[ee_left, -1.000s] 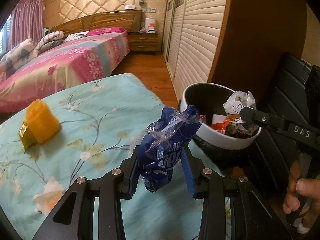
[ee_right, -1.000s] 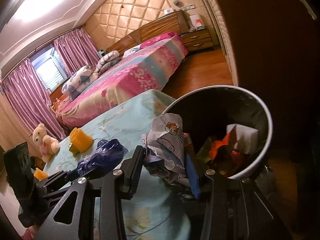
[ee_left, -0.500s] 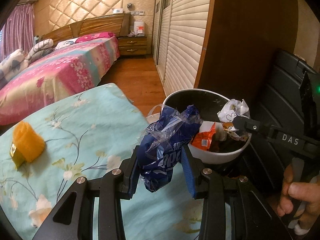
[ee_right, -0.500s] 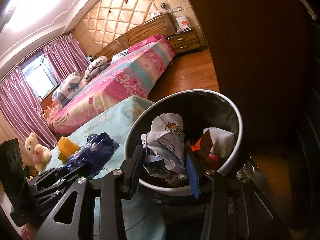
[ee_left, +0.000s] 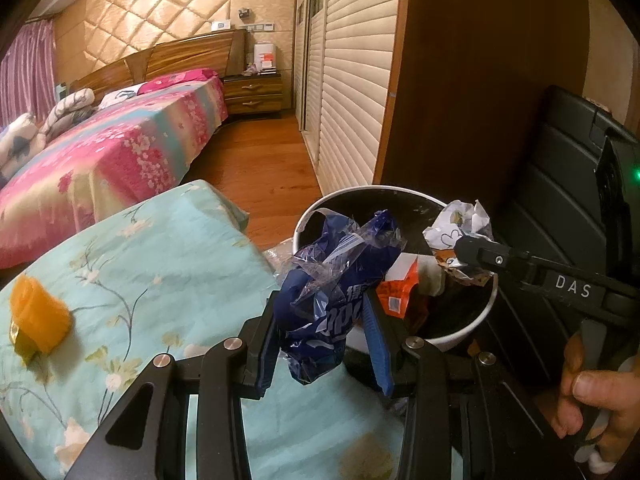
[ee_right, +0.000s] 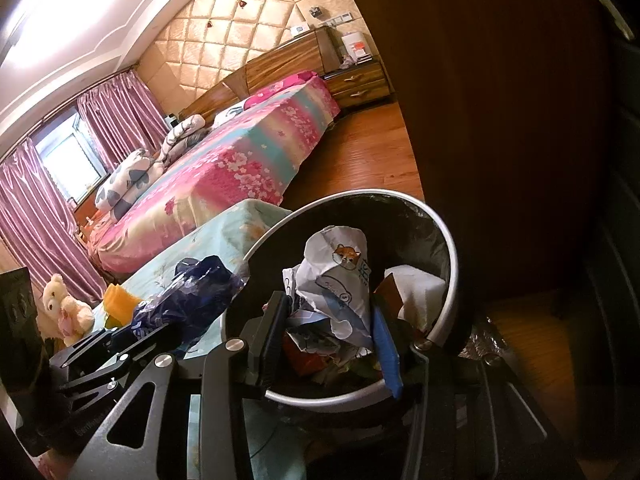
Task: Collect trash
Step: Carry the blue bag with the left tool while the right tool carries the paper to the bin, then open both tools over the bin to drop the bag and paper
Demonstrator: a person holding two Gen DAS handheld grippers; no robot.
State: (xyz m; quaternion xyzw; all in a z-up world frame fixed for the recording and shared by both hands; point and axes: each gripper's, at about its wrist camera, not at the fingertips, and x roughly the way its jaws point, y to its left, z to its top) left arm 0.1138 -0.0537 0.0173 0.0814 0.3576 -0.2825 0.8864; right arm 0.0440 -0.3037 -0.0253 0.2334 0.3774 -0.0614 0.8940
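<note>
My left gripper (ee_left: 322,322) is shut on a crumpled blue plastic wrapper (ee_left: 334,280), held at the near left rim of the white trash bin (ee_left: 478,322). My right gripper (ee_right: 328,320) is shut on a crumpled white paper wrapper with a dog print (ee_right: 340,280), held over the bin's opening (ee_right: 452,248). In the left wrist view the right gripper (ee_left: 466,246) and its white wrapper (ee_left: 460,224) hang over the bin's far right side. In the right wrist view the blue wrapper (ee_right: 192,300) sits left of the bin. The bin holds several wrappers, one orange (ee_left: 400,292).
An orange wrapper (ee_left: 38,316) lies on the teal flowered cloth (ee_left: 160,264) to the left. A dark wardrobe panel (ee_left: 480,80) and a black case (ee_left: 560,184) stand behind the bin. A pink bed (ee_left: 120,152), wooden floor (ee_left: 260,168) and a teddy bear (ee_right: 64,304) are farther off.
Both grippers have moved toward the bin with their wrappers. The white wrapper now hangs over the bin's opening, and the blue wrapper has reached the bin's rim.
</note>
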